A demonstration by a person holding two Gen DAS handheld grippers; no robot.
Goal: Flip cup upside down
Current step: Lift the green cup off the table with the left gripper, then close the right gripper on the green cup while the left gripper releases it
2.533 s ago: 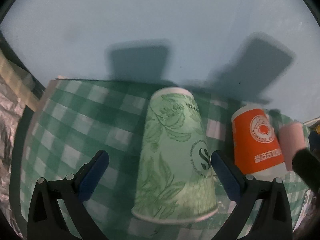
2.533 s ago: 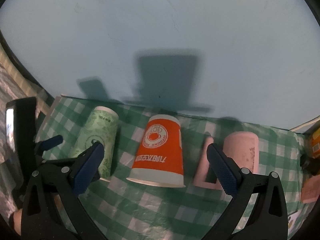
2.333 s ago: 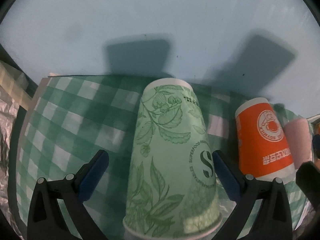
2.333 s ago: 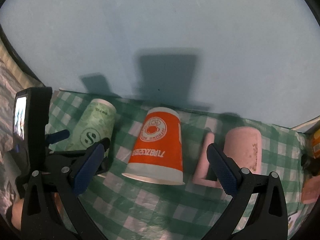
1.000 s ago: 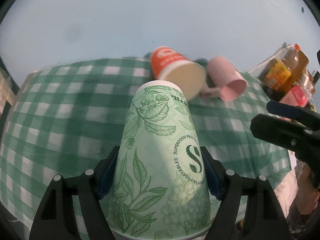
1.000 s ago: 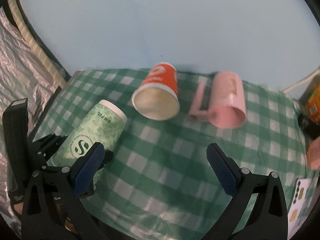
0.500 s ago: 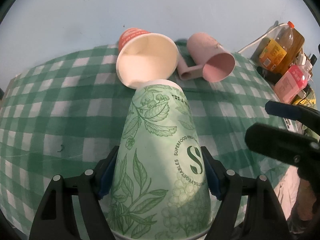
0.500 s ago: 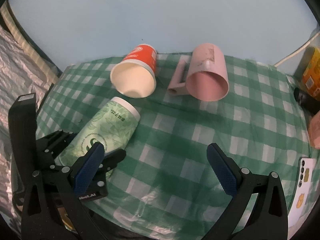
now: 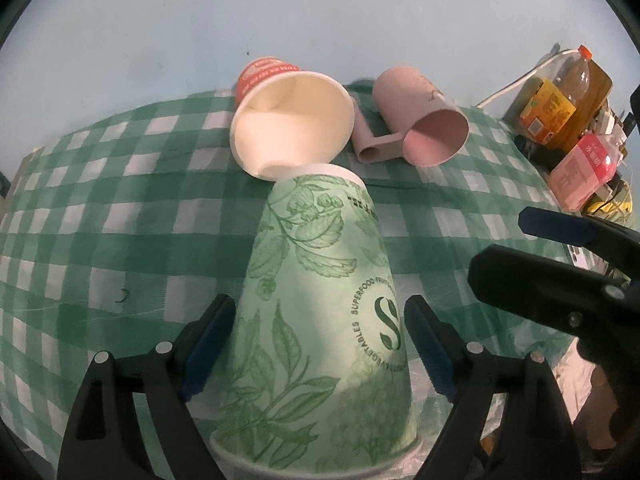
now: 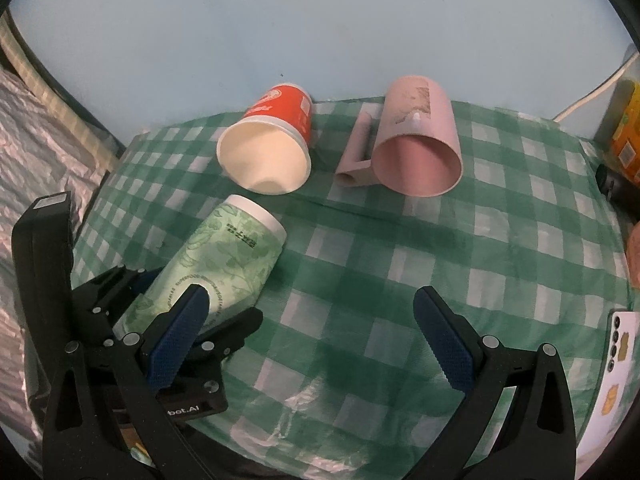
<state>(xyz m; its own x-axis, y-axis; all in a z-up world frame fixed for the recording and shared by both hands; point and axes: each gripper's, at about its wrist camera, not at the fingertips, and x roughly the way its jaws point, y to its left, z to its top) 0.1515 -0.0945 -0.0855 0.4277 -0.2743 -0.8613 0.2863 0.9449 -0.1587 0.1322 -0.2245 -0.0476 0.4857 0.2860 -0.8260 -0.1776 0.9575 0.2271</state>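
Holding the green leaf-print paper cup low on its wall near the rim, the left gripper had its jaws clenched on the cup, which hung tipped over the bench's green checked cloth, closed base pointing forward toward the orange paper cup and the pink mug. The right gripper hovered with jaws released, holding nothing. By my reading the flip was partway done: lifted and tilted, the cup was not yet turned over or set down. Compared with 2.5 seconds earlier, the cup no longer stood rim-down on the cloth between spread jaws; both cameras now looked down on the bench, showing the other vessels' open mouths.
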